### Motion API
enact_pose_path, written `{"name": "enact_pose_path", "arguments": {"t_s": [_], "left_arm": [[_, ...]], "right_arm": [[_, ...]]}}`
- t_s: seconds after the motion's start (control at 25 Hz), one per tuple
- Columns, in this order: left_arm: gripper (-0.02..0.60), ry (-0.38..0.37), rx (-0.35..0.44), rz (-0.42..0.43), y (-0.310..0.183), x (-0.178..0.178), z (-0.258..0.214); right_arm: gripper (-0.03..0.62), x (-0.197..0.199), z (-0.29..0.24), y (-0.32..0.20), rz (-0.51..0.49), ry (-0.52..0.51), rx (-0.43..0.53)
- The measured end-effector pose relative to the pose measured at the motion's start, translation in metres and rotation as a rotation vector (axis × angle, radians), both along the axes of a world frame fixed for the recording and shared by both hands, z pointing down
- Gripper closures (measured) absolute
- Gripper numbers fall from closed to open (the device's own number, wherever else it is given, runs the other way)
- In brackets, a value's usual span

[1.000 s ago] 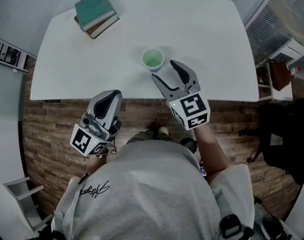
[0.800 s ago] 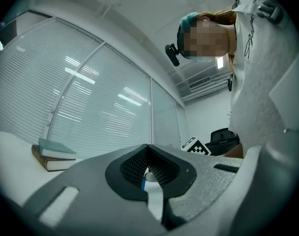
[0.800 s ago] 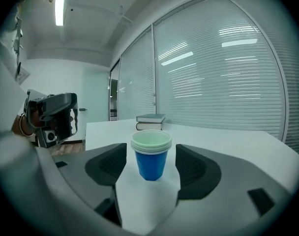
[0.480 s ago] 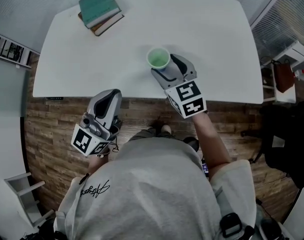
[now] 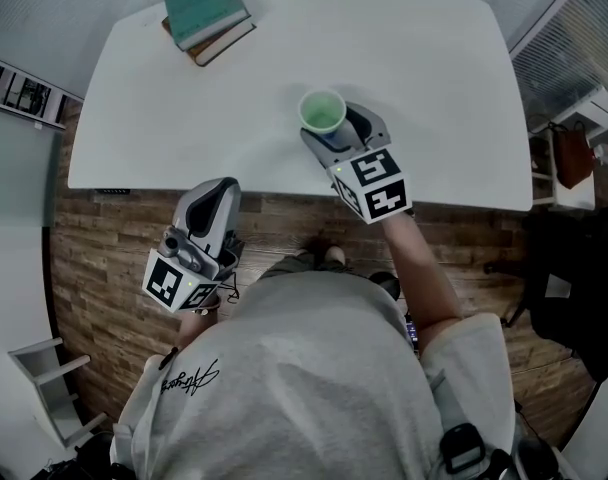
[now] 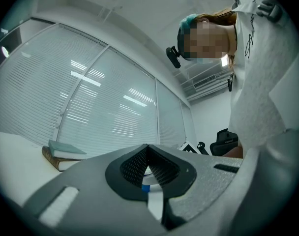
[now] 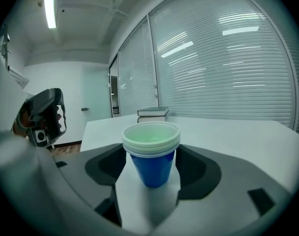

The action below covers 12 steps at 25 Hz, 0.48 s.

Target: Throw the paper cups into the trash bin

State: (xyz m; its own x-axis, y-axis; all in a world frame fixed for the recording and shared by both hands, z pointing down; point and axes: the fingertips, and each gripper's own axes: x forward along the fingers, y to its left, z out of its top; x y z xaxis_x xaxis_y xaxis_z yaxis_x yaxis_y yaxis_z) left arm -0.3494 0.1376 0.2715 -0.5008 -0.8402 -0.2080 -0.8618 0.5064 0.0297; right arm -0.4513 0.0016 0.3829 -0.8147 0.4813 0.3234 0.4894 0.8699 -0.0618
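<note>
Right gripper view: paper cups (image 7: 152, 162) upright, mouth up, btwn spread jaws.

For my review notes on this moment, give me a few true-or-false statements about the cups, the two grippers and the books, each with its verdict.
1. The paper cups stand upright, nested, on the table. True.
2. The right gripper is clamped on the cups. False: its jaws stand apart on either side of them and have just been opening; neither pad touches the cups.
3. The left gripper is shut with nothing in it, held short of the table's near edge. True.
4. The books lie right beside the cups. False: they are stacked at the table's far left corner, well apart from the cups.
</note>
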Motion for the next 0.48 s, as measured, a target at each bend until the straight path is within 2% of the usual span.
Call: {"name": "enact_pose_path", "arguments": {"t_s": [0.2, 0.48], "left_arm": [[0.578, 0.0, 0.0, -0.007, 0.003, -0.002, -0.001], [0.578, -0.003, 0.01, 0.03, -0.002, -0.001, -0.002]], "right_arm": [[0.304, -0.002, -0.003, 0.003, -0.006, -0.014, -0.012], [0.306, 0.015, -0.022, -0.005, 0.055, -0.141, 0.006]]}}
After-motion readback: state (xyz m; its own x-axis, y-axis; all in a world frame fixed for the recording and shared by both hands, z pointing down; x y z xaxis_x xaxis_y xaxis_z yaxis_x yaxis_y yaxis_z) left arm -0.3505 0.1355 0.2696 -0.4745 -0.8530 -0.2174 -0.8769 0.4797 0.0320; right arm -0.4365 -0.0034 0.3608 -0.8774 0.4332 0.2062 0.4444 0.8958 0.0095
